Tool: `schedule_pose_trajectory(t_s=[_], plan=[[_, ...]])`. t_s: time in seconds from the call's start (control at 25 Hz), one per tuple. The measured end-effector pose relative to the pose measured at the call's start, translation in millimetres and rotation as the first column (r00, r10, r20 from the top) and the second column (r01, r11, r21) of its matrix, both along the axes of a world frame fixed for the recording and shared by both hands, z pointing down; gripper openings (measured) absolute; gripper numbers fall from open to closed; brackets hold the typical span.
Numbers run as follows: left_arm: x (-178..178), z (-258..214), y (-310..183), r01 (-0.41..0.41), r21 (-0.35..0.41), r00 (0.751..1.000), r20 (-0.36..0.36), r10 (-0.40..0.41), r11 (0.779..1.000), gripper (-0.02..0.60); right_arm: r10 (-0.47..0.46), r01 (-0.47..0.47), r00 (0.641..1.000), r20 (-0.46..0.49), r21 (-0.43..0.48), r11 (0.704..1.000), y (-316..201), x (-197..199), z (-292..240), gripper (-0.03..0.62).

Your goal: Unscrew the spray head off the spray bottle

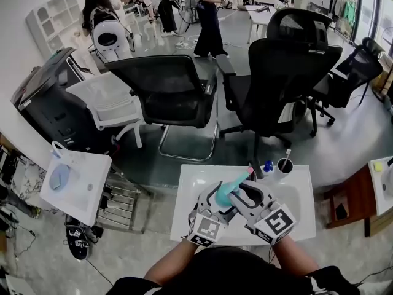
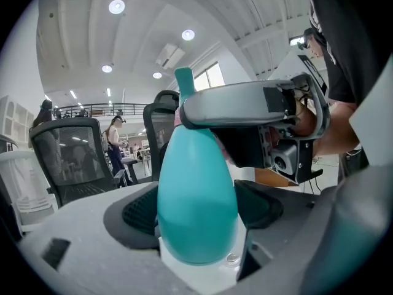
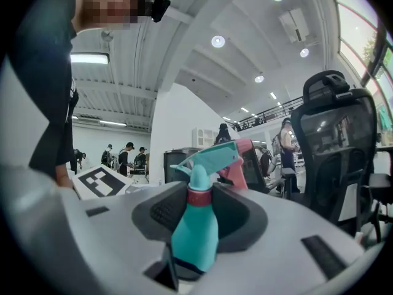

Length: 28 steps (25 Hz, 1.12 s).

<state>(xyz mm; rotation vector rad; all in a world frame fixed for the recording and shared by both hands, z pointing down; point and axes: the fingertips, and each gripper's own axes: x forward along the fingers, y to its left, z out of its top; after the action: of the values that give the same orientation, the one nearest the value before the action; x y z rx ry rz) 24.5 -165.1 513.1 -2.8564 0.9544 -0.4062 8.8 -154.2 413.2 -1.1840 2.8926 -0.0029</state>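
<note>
Head view: a person stands at a white table (image 1: 295,226) and holds a teal spray bottle (image 1: 225,194) above it with two hand-held grippers, so that the bottle touches no surface. The bottle tilts, its spray head (image 1: 244,177) pointing up and away from the person. The left gripper (image 1: 216,206) grasps the bulbous body of the bottle; in the left gripper view the body (image 2: 196,208) fills the gap between the widely spread jaws, and both pads bear on its sides. The right gripper (image 1: 238,194) reaches in from the other side and crosses over the top of the bottle (image 2: 245,106). In the right gripper view the narrow neck stands between the two dark pads, which press on the spray head (image 3: 212,158) at its red collar (image 3: 198,196); the teal head with its pink trigger (image 3: 238,165) projects beyond the jaws, and the bottle's body (image 3: 195,235) lies nearer the camera. The head is seated on the bottle. At the far edge of the table stand a small blue bottle (image 1: 268,166) and a black cup (image 1: 284,165). Beyond the table are two black office chairs (image 1: 169,91), and people stand in the background.
</note>
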Motion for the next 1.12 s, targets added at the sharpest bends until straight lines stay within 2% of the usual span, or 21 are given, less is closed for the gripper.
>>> schedule_pose_trajectory(t_s=[0.08,0.4,0.68,0.76,0.88,1.04,1.12], plan=[[0.8,-7.0,2.8,-0.020,0.007,1.000,-0.023,0.020,1.000,0.397,-0.022,0.022,1.000,0.009,0.008,1.000,1.8,-0.1,-1.5,0.135],[-0.4,-18.7,9.8,-0.110,0.027,0.993,-0.030,0.111,0.994,0.396,-0.100,0.100,0.995,-0.003,0.047,0.994,8.7,-3.1,-8.6,0.133],[-1.9,-22.1,16.8,-0.206,0.035,0.977,-0.043,0.207,0.978,0.390,-0.173,0.173,0.985,0.022,0.030,0.985,17.1,-9.8,-15.4,0.132],[-0.8,-21.6,21.4,-0.259,0.031,0.965,-0.041,0.260,0.965,0.388,-0.218,0.217,0.976,0.016,0.036,0.975,21.7,-11.5,-15.8,0.132],[0.1,-22.2,32.2,-0.359,0.018,0.932,-0.039,0.359,0.933,0.390,-0.312,0.311,0.950,0.008,0.056,0.949,32.1,-16.3,-18.3,0.132],[-0.7,-25.8,45.5,-0.464,0.016,0.885,-0.025,0.465,0.886,0.390,-0.438,0.437,0.899,0.005,0.058,0.898,44.6,-19.6,-20.5,0.133],[-0.5,-26.1,52.9,-0.508,0.013,0.861,-0.010,0.508,0.862,0.390,-0.508,0.507,0.861,0.005,0.050,0.860,51.4,-19.5,-20.9,0.133]])
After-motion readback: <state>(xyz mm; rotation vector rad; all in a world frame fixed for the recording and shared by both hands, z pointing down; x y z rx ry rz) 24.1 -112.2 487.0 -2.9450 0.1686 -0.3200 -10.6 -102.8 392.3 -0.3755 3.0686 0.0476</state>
